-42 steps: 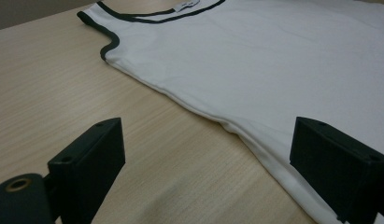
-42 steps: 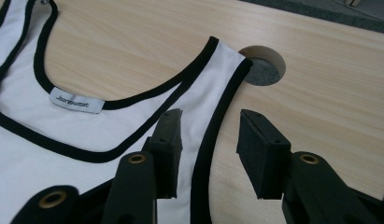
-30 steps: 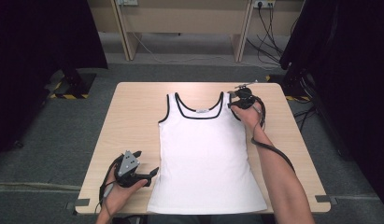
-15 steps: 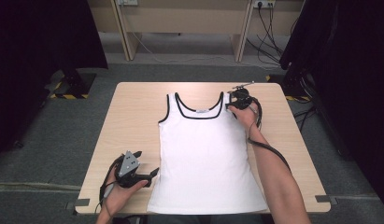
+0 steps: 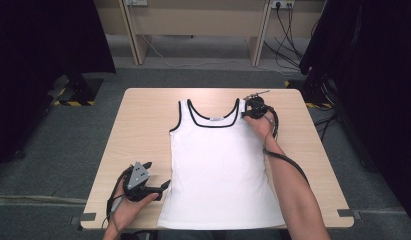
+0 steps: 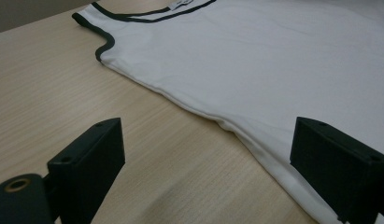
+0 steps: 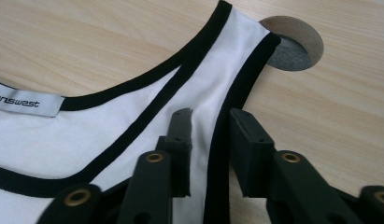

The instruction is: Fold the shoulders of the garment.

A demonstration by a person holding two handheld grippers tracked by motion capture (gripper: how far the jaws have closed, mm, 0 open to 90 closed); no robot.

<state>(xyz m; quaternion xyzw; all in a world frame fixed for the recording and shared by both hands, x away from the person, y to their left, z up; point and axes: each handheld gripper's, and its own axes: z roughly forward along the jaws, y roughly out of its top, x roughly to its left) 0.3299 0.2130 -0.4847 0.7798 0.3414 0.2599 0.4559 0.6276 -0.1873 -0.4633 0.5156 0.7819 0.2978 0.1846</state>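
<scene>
A white tank top (image 5: 220, 165) with black trim lies flat on the wooden table (image 5: 143, 125), neck away from the person. My right gripper (image 5: 249, 111) is at its far right shoulder strap. In the right gripper view its jaws (image 7: 210, 135) straddle the strap's outer black edge (image 7: 245, 79). They have just been closing and stand narrowly apart, with the fabric between them still flat. My left gripper (image 5: 158, 175) rests wide open on the table beside the shirt's lower left side. In the left gripper view (image 6: 203, 154) the side seam of the shirt (image 6: 255, 60) runs between its jaws.
A round cable hole (image 7: 292, 44) is cut in the tabletop just beyond the strap's end. Bare wood lies to the left and right of the shirt. Desks, cables and dark curtains stand past the table's far edge.
The right hand has edged slightly toward the shirt's strap. The left hand and the shirt have not moved.
</scene>
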